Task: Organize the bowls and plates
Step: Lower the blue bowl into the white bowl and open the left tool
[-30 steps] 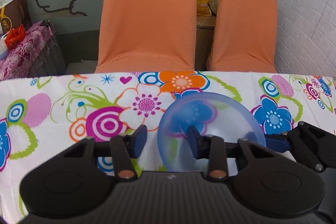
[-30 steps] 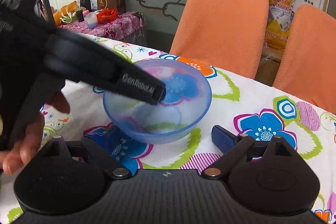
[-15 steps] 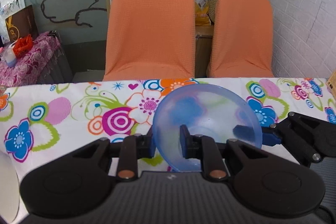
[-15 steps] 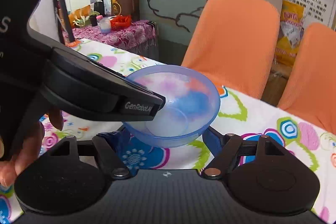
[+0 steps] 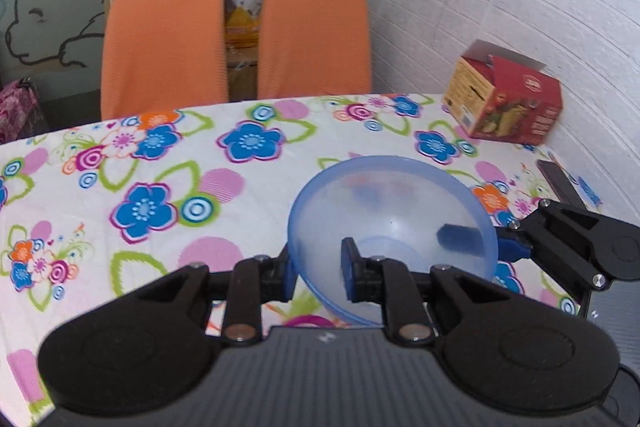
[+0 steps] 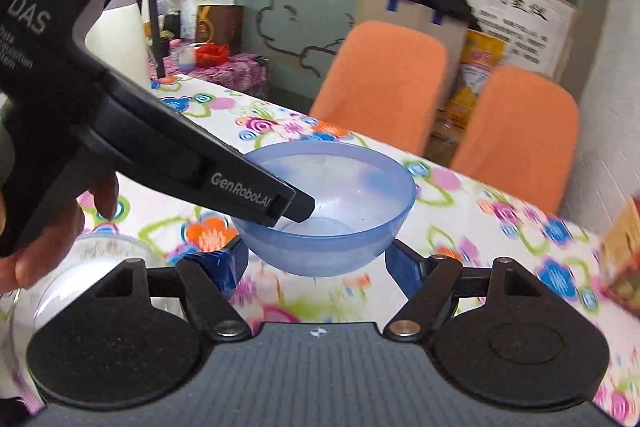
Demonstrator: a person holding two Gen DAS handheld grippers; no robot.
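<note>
A: Where do we have the translucent blue plastic bowl (image 5: pixel 394 223)?

B: We hold it above the flower-printed tablecloth (image 5: pixel 160 187), clear of the cloth as far as we can tell. In the left wrist view it sits at about four o'clock from the frame's middle; in the right wrist view it is dead centre (image 6: pixel 332 211).

A: And our left gripper (image 5: pixel 316 277)?

B: Its jaws are clamped on the bowl's near wall, one blue pad inside the bowl, the other outside at nine o'clock of it.

A: Our right gripper (image 6: pixel 316 267)?

B: Its jaws stand spread wide, one blue finger (image 6: pixel 222 267) at each side beneath the bowl. We cannot tell whether they touch it.

A: What else do we see?

B: A red cardboard box (image 5: pixel 506 95) at two o'clock in the left view, against the white wall. Two orange chairs (image 5: pixel 164 43) stand behind the table at twelve o'clock. A white round dish (image 6: pixel 80 267) lies at eight o'clock in the right view, partly hidden.
</note>
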